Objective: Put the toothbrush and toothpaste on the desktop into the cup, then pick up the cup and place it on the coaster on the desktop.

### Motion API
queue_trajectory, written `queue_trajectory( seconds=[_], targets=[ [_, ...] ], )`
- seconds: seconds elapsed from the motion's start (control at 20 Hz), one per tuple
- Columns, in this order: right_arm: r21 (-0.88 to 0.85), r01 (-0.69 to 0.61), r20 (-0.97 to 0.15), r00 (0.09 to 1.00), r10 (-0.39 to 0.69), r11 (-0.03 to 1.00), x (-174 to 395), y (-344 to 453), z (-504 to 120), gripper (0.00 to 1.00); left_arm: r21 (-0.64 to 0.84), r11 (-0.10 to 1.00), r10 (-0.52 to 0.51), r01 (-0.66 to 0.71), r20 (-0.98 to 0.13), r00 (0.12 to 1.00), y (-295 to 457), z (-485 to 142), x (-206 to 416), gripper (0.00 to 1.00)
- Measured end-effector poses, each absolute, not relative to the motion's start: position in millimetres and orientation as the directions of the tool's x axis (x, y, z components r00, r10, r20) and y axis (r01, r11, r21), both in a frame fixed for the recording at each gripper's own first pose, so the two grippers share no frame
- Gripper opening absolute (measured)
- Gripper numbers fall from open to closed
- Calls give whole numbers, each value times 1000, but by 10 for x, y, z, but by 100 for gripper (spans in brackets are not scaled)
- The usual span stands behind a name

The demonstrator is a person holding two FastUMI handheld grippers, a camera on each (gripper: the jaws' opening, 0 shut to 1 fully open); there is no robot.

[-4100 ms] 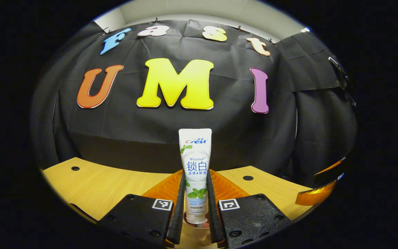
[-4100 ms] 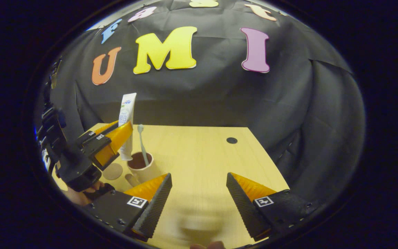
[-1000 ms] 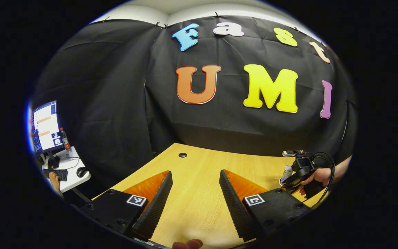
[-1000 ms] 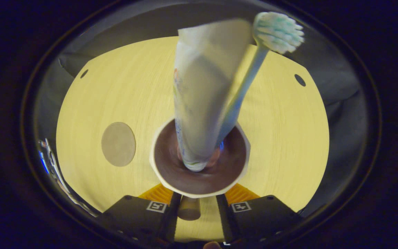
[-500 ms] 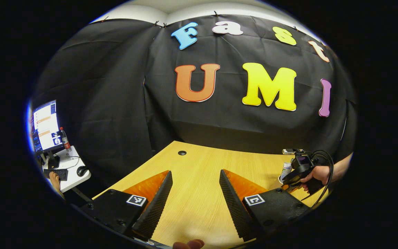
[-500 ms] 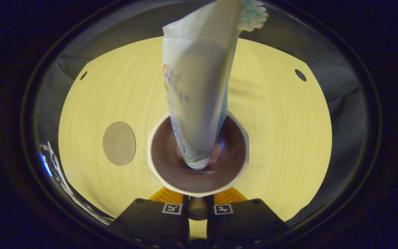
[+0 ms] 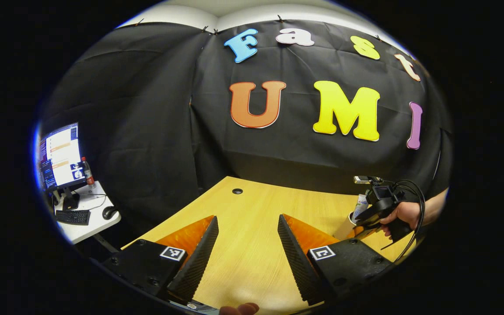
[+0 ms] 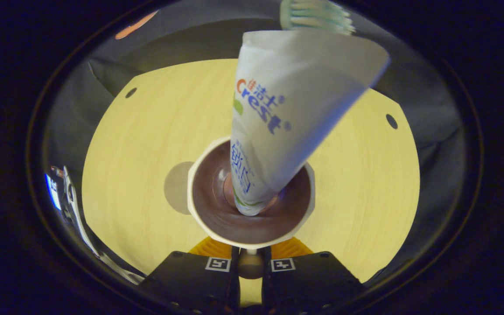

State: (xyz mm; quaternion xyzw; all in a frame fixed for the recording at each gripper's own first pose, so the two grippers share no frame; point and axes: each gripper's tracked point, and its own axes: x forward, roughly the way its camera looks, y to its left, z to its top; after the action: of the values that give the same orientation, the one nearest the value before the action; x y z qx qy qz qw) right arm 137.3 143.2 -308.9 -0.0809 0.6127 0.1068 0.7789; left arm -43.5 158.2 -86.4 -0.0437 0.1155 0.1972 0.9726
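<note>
White toothpaste [image 8: 278, 118] upright in cup [image 8: 252, 205], cap down.

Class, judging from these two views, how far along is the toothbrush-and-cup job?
Done: toothpaste and toothbrush stand in the cup. In hand: the right gripper grips the cup's handle, with the coaster partly hidden beside it. Left: setting the cup on the coaster.

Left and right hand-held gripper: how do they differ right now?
The left hand-held gripper stands open and grips nothing above the desktop; the right hand-held gripper is shut on the cup's handle. The cup holds toothpaste and toothbrush.
</note>
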Motion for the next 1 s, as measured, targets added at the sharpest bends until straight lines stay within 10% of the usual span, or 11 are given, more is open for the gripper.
queue_trajectory(
  seconds=[1.0],
  targets=[
    [-13,-384,-988,149,48,923,1167,2285,-3429,20,-31,854,493,-519,-270,827,2049,-956,-959,87]
  ],
)
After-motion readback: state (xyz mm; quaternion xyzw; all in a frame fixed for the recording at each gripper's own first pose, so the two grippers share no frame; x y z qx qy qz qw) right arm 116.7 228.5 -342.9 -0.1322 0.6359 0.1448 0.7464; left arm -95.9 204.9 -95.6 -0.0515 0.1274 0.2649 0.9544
